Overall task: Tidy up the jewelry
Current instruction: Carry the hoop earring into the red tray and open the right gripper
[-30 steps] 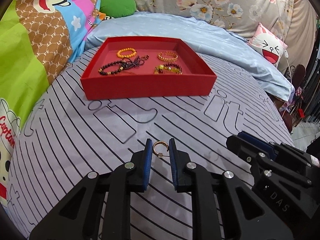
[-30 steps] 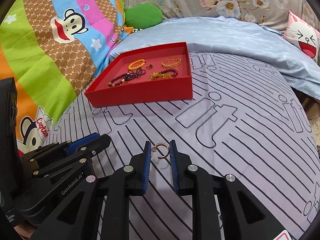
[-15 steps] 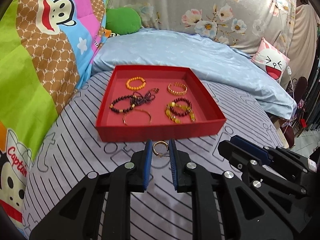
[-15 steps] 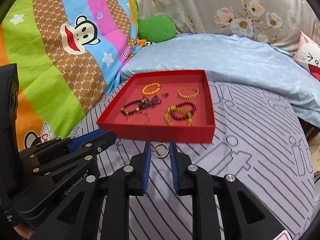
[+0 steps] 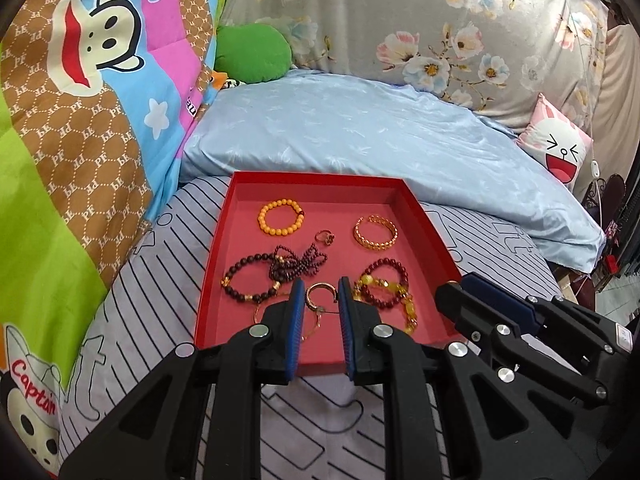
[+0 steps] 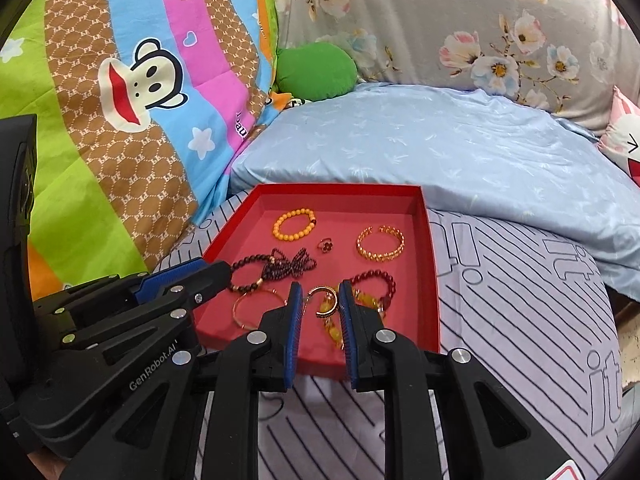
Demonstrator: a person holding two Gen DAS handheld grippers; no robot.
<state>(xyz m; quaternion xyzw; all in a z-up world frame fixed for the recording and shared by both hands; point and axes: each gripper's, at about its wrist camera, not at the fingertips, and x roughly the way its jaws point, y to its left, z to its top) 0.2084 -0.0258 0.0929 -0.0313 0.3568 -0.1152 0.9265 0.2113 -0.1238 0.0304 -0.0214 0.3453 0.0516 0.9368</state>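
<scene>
Carrying small gold hoop earrings: left gripper [image 5: 319,300] pinches one [image 5: 320,297], right gripper [image 6: 319,298] another [image 6: 326,301]. Both now above shallow red cardboard tray [image 5: 425,216] at frame centre, formerly distant; release next.

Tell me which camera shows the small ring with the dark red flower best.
The right wrist view: the small ring lies face-on mid-tray, its dark red flower top clear, nothing covering it. The left wrist view also shows it unobstructed between the orange bead bracelet and gold cuff, but its top reads less clearly.
</scene>
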